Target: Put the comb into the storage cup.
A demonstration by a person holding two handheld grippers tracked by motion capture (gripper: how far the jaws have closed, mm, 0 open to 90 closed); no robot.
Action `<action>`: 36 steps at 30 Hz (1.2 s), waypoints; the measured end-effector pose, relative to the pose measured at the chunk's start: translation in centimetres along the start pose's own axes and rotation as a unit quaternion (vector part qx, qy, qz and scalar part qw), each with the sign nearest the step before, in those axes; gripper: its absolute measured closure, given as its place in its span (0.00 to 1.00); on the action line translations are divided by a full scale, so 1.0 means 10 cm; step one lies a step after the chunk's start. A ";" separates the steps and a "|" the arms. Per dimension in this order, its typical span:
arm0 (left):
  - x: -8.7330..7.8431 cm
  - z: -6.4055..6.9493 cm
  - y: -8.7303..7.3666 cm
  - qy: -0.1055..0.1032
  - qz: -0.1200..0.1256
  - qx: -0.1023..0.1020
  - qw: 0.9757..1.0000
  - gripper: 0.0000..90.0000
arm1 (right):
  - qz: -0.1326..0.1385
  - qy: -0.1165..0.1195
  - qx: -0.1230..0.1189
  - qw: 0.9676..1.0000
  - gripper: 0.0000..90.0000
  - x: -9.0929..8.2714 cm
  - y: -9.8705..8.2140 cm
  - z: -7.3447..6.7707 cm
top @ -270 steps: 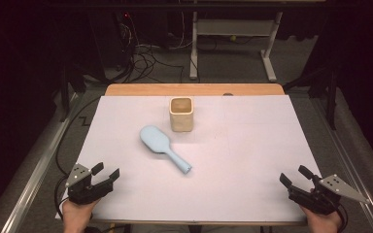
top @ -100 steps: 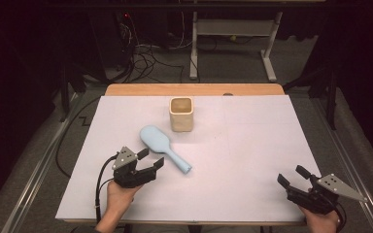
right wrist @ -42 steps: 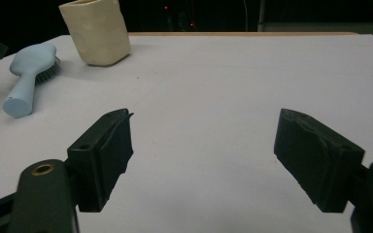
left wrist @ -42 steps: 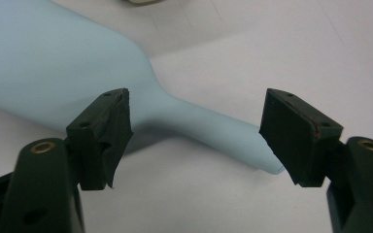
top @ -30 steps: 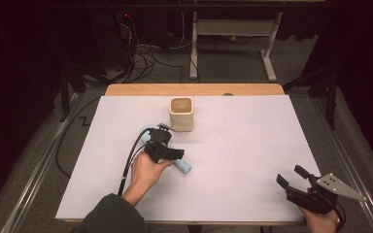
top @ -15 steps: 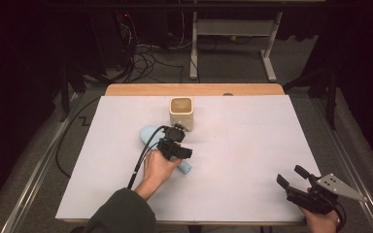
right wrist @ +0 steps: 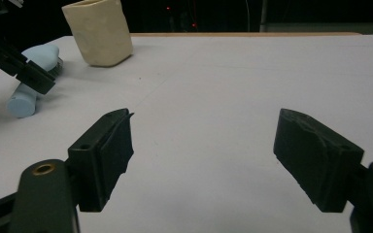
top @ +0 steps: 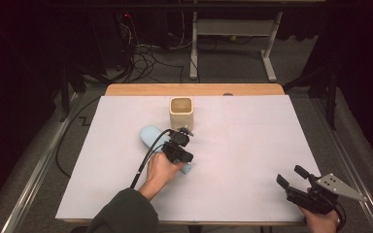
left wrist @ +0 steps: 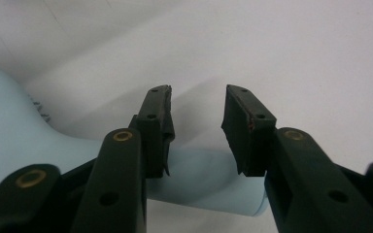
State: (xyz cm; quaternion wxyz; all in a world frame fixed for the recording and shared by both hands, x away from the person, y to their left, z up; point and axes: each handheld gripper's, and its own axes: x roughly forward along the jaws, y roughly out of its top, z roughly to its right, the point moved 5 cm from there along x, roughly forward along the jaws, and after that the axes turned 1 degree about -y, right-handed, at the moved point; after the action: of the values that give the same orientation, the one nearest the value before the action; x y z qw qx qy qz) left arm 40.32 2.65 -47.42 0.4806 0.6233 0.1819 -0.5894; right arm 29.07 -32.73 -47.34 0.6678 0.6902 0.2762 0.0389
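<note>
Your left gripper has just been closing, jaws half-open astride the blue paddle's handle, not pinching yet; keep centred, squeeze evenly before lifting.

Both grippers are black, with brass-coloured pivot pins and small screw holes along the jaws. The left gripper trails a black cable past a dark green sleeve. The right gripper carries a grey three-cornered plate.
</note>
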 end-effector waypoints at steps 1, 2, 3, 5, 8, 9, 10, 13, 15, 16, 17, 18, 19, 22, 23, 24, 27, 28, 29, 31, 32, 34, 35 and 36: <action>0.01 0.00 0.00 -0.001 -0.002 0.001 1.000 0.72 | 0.000 0.000 -0.001 1.000 0.25 0.00 0.00 0.00; 0.02 -0.01 0.00 0.001 -0.004 0.001 1.000 0.72 | -0.001 0.000 0.000 1.000 0.25 0.00 0.00 0.00; 0.03 -0.01 0.00 0.000 -0.004 0.001 1.000 0.73 | -0.001 0.001 -0.001 1.000 0.25 0.00 0.00 0.00; 0.03 -0.02 0.00 0.000 -0.007 0.003 1.000 0.74 | 0.002 -0.003 -0.003 1.000 0.25 -0.01 0.00 0.00; 0.02 -0.02 -0.01 0.001 -0.008 0.007 1.000 0.77 | 0.001 -0.001 -0.002 1.000 0.26 0.00 0.00 0.00; 0.02 -0.03 -0.01 0.002 -0.009 0.007 1.000 0.78 | 0.000 -0.002 -0.003 1.000 0.26 0.00 0.00 0.00; 0.02 -0.04 -0.02 0.002 -0.011 0.007 1.000 0.81 | 0.002 -0.002 -0.003 1.000 0.26 0.00 0.00 0.00; 0.02 -0.04 -0.02 0.003 -0.015 0.007 1.000 0.82 | 0.001 -0.003 -0.003 1.000 0.26 0.00 0.00 0.00; 0.01 -0.05 -0.04 0.008 -0.018 0.008 1.000 0.85 | 0.002 -0.002 -0.004 1.000 0.26 -0.01 0.00 0.00; 0.01 -0.06 -0.05 0.011 -0.020 0.011 1.000 0.86 | 0.003 -0.001 -0.006 1.000 0.26 -0.01 0.00 0.00; 0.01 -0.06 -0.05 0.011 -0.020 0.011 1.000 0.86 | 0.003 -0.001 -0.006 1.000 0.26 -0.01 0.00 0.00; 0.01 -0.07 -0.07 0.011 -0.022 0.011 1.000 0.86 | 0.002 -0.001 -0.006 1.000 0.26 -0.01 0.00 0.00; 0.01 -0.08 -0.08 0.011 -0.024 0.011 1.000 0.87 | 0.000 -0.003 -0.004 1.000 0.26 -0.01 0.00 0.00; -0.02 -0.14 -0.14 0.011 -0.024 0.003 1.000 0.88 | 0.001 -0.003 -0.004 1.000 0.26 -0.01 0.00 0.00; -0.02 -0.14 -0.14 0.011 -0.024 0.003 1.000 0.88 | 0.001 -0.003 -0.004 1.000 0.26 -0.01 0.00 0.00; -0.03 -0.16 -0.16 0.017 -0.024 0.005 1.000 0.88 | 0.001 -0.003 -0.005 1.000 0.26 -0.01 0.00 0.00; -0.05 -0.19 -0.19 0.020 -0.022 0.001 1.000 0.89 | 0.001 -0.004 -0.006 1.000 0.26 -0.01 0.00 0.00; -0.06 -0.21 -0.21 0.020 -0.022 0.001 1.000 0.89 | 0.001 -0.003 -0.005 1.000 0.26 -0.01 0.00 0.00; -0.06 -0.21 -0.22 0.020 -0.022 0.001 1.000 0.90 | 0.000 -0.004 -0.005 1.000 0.26 -0.01 0.00 0.00; -0.07 -0.22 -0.24 0.021 -0.022 0.000 1.000 0.90 | 0.001 -0.004 -0.006 1.000 0.26 -0.01 0.00 0.00; -0.08 -0.23 -0.25 0.021 -0.023 0.001 1.000 0.91 | 0.001 -0.004 -0.006 1.000 0.26 -0.01 0.00 0.00; -0.08 -0.23 -0.27 0.023 -0.023 0.001 0.999 0.92 | 0.000 -0.004 -0.007 1.000 0.26 -0.02 0.00 -0.01; -0.09 -0.24 -0.28 0.024 -0.025 0.002 0.999 0.92 | 0.000 -0.004 -0.007 1.000 0.26 -0.02 0.00 -0.01; -0.10 -0.25 -0.29 0.023 -0.024 0.003 0.999 0.93 | 0.001 -0.005 -0.007 1.000 0.26 -0.01 0.00 0.00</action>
State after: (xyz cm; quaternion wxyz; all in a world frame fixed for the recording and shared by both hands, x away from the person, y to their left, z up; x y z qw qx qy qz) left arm 39.20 6.35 -48.00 0.4597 0.6337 0.2059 -0.5871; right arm 28.97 -32.76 -47.32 0.6740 0.6857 0.2722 0.0380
